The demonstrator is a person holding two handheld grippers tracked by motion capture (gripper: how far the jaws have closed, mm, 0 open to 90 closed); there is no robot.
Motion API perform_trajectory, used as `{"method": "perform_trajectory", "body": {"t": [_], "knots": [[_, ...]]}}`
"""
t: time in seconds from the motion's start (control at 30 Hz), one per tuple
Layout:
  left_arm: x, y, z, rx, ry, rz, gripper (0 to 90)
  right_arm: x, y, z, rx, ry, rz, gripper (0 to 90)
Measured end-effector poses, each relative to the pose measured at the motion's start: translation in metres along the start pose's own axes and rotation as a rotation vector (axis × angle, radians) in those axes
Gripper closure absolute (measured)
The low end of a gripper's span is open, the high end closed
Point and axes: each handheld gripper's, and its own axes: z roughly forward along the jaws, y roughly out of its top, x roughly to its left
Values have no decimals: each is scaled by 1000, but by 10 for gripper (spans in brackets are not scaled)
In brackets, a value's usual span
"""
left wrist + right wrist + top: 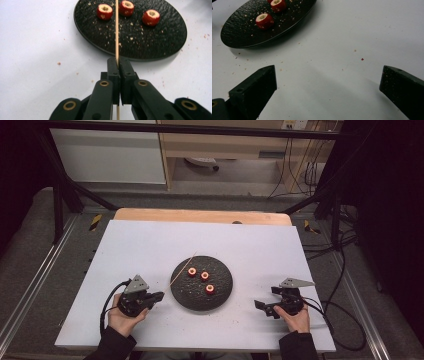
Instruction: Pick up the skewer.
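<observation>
Black fingers (117, 72) of the left gripper (156, 296), nearest the lens in the left gripper view, are pressed together on a thin wooden skewer (116, 30), pinching it near its lower end.

On the white bench (125, 250) the dark round plate (222, 292) sits at the middle, between the two hands. The left gripper is just beside the plate's left rim; the right gripper (262, 306) rests well apart from the right rim, its fingers (254, 87) spread wide with nothing between them.

The skewer's long axis runs from the left fingers up and away, slanting over the plate's left edge with its free tip toward the far side. Three red fruit pieces lie on the plate: far-left piece (104, 11), middle piece (126, 8), right piece (151, 17). The skewer line passes between the far-left and middle pieces, so I judge a small sideways shift of the left hand would bring the tip onto one. The left hand is plainly nearer the pieces.
</observation>
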Motion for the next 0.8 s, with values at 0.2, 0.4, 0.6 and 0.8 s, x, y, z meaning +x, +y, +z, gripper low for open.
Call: {"method": "perform_trajectory", "body": {"t": [0.2, 0.4, 0.6, 0.8], "knots": [[3, -11, -3, -13, -14, 5, 882, 5, 6, 4, 17, -4, 1, 12], [5, -18, -6, -19, -34, 7, 881, 13, 14, 12, 55, 1, -19, 5], [6, -22, -7, -25, -43, 6, 881, 24, 30, 22, 81, -6, -39, 5], [7, -23, -9, -32, -48, 0, 881, 35, 41, 30, 98, -5, -63, 5]]}}
